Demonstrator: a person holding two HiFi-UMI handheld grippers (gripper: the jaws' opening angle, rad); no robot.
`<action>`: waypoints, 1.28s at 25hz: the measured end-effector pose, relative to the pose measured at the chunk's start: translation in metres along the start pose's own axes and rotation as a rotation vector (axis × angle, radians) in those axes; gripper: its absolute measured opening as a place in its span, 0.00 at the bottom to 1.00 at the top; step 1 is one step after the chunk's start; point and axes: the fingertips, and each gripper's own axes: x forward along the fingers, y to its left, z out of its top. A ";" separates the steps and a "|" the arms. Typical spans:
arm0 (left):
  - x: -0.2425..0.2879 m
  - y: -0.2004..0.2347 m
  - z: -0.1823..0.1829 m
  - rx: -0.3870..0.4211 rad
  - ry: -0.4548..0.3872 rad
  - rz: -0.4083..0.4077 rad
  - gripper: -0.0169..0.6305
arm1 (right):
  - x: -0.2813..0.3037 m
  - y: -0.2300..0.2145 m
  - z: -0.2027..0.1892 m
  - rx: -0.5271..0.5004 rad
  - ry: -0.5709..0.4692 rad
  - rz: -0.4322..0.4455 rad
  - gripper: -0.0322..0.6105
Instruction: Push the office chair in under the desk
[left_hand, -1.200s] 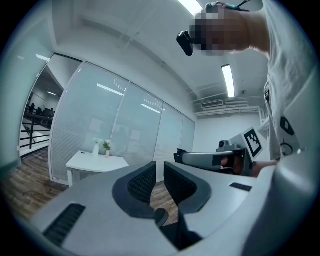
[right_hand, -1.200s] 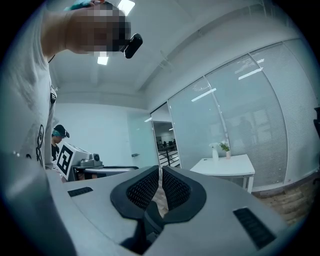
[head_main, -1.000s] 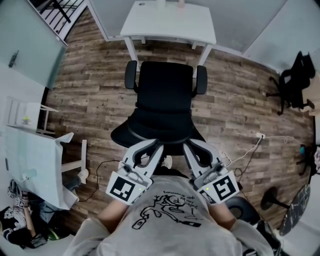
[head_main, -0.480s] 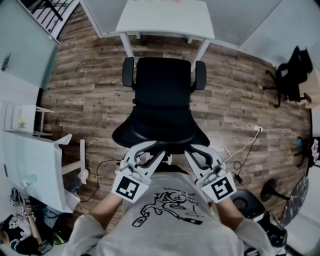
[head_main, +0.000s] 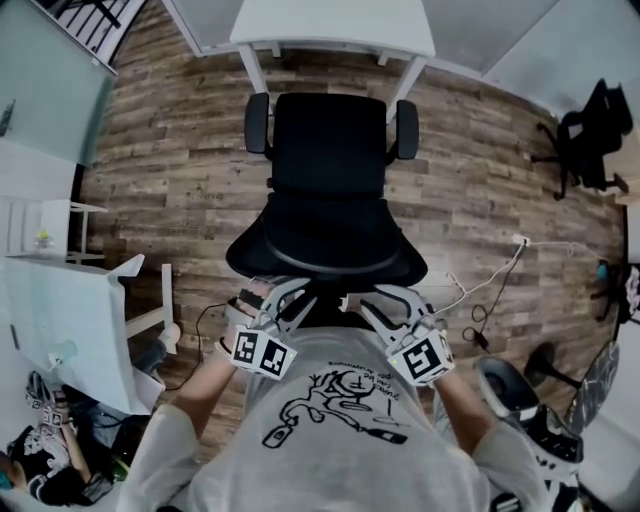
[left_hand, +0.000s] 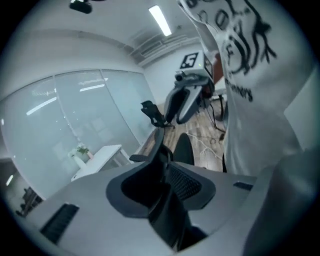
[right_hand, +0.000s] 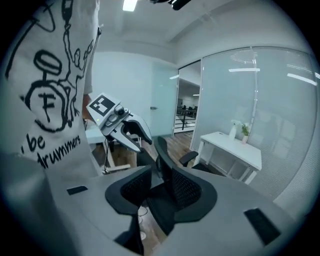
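A black office chair (head_main: 330, 150) stands facing the white desk (head_main: 330, 20), its seat in front of the desk's edge. I stand behind its curved backrest (head_main: 325, 255). My left gripper (head_main: 300, 292) and right gripper (head_main: 385, 298) sit low behind the backrest, side by side. Both have just been opening their jaws. In the left gripper view the left gripper (left_hand: 165, 175) straddles the dark backrest edge (left_hand: 167, 210). In the right gripper view the right gripper (right_hand: 162, 192) straddles the backrest edge (right_hand: 162, 150), with floor showing beside it. The desk (right_hand: 235, 147) lies beyond.
A second black chair (head_main: 590, 150) stands at the far right. A white table (head_main: 70, 320) is at my left. Cables (head_main: 490, 300) trail over the wood floor at my right, near a round stool base (head_main: 545, 365). Glass walls enclose the desk's corner.
Both grippers have sunk from the top of the backrest to lower behind it and opened. The chair keeps the same gap to the desk.
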 end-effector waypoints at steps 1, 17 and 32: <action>0.004 -0.006 -0.014 0.045 0.037 -0.016 0.22 | 0.005 0.003 -0.009 -0.020 0.026 0.005 0.26; 0.044 -0.064 -0.147 0.338 0.403 -0.231 0.38 | 0.064 0.018 -0.168 -0.501 0.479 0.029 0.38; 0.058 -0.049 -0.161 0.351 0.429 -0.175 0.19 | 0.073 0.001 -0.179 -0.528 0.541 -0.054 0.25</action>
